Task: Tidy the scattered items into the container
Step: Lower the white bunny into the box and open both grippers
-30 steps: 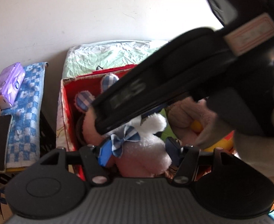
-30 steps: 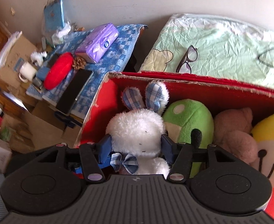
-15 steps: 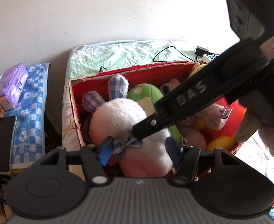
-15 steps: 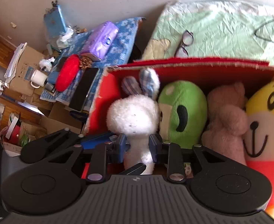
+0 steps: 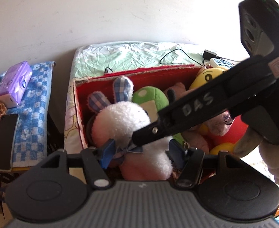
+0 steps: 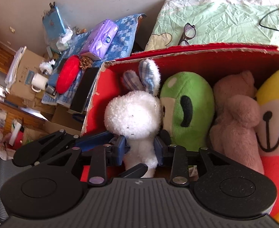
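A white plush rabbit [image 6: 133,114] with checked ears stands at the left end of the red box [image 6: 215,60], beside a green plush [image 6: 187,110], a pink bear [image 6: 236,121] and a yellow plush [image 6: 272,114]. My right gripper [image 6: 140,150] has both pads against the rabbit's narrow body, and its jaws are opening slightly. In the left wrist view my left gripper [image 5: 141,152] flanks the rabbit [image 5: 120,119] lower down. Its pads touch the bow and the fur as its jaws ease apart. A finger [image 5: 158,131] of the right gripper crosses in front.
Left of the box, a side table with a blue checked cloth [image 6: 124,36] holds a purple tissue pack [image 6: 101,39], a phone [image 6: 84,89], a red pouch [image 6: 67,76] and a mug [image 6: 37,81]. Glasses [image 6: 187,32] and a charger cable [image 5: 209,54] lie on the green sheet behind.
The right gripper's jaws came in from wide apart onto the rabbit's body. In the left wrist view the right gripper shifted up and right, uncovering the box and the toys.
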`<state>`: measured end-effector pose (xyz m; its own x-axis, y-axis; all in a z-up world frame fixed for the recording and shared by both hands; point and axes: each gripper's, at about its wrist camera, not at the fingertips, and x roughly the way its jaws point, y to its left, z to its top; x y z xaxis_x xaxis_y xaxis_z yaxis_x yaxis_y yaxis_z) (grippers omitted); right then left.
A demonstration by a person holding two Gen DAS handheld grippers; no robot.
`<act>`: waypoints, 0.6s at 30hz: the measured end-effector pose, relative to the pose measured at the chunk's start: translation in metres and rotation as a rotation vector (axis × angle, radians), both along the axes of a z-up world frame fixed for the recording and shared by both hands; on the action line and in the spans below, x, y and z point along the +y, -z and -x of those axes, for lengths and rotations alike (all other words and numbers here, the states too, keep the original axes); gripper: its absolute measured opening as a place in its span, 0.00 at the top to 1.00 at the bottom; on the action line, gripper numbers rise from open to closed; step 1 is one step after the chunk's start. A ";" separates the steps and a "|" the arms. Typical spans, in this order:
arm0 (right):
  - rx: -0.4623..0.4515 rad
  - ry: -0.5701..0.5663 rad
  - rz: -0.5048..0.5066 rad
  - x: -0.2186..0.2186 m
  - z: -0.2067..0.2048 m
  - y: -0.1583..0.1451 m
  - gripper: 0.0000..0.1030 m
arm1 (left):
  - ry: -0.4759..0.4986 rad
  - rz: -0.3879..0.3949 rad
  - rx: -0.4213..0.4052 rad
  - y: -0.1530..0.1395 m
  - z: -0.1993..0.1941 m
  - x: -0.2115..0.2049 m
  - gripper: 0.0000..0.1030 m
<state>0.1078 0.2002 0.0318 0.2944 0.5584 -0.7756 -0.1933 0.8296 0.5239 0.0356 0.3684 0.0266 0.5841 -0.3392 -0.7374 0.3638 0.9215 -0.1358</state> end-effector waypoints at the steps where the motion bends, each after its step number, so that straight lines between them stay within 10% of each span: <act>1: -0.010 0.009 -0.012 -0.003 0.001 -0.003 0.64 | -0.006 -0.001 -0.003 -0.002 0.001 -0.001 0.34; 18: -0.160 0.069 0.079 -0.046 0.031 -0.034 0.65 | -0.190 -0.096 0.003 -0.022 0.004 -0.026 0.22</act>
